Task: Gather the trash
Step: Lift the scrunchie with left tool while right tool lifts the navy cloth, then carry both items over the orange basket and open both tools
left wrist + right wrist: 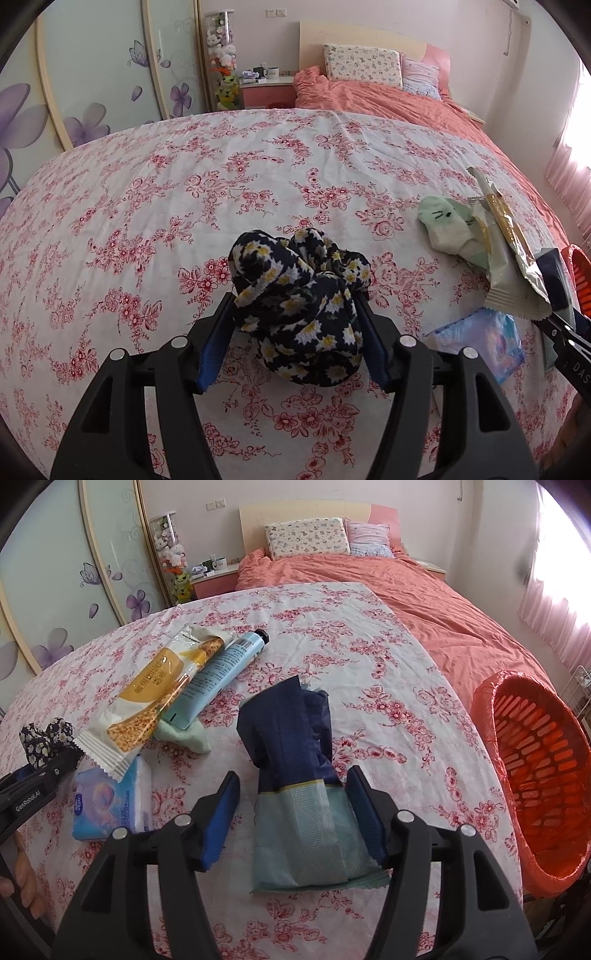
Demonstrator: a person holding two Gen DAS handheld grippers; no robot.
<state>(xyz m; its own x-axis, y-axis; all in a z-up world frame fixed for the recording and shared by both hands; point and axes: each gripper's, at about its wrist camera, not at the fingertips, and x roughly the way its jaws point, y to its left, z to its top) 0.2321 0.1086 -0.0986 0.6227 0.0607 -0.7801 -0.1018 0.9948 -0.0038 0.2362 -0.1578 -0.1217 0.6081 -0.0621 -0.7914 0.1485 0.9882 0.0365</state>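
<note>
the left tool (295,314) straddles a bunched dark fabric scrunchie printed with white and yellow daisies (301,295) on the white sheet with red flowers (221,166); its jaws stand about half open and the cloth fills the gap, bulging against both blue pads. whether they actually pinch it, i cannot tell.

the right tool (293,801) stands half open around a flat, crumpled navy and pale teal foil wrapper (295,775). the right pad seems to touch its edge, the left pad stands clear, so nothing is gripped.

that wrapper is the trash in hand, i judge. it lies on the sheet between the jaws, its long axis running straight away from the tool towards the headboard, teal end nearest, navy end curling up. to do this well, close squarely across the narrow width near the teal end, low enough to catch the foil but not the sheet, then carry it right to the orange slatted plastic basket lined with a red bag (532,775) beside the bed.
</note>
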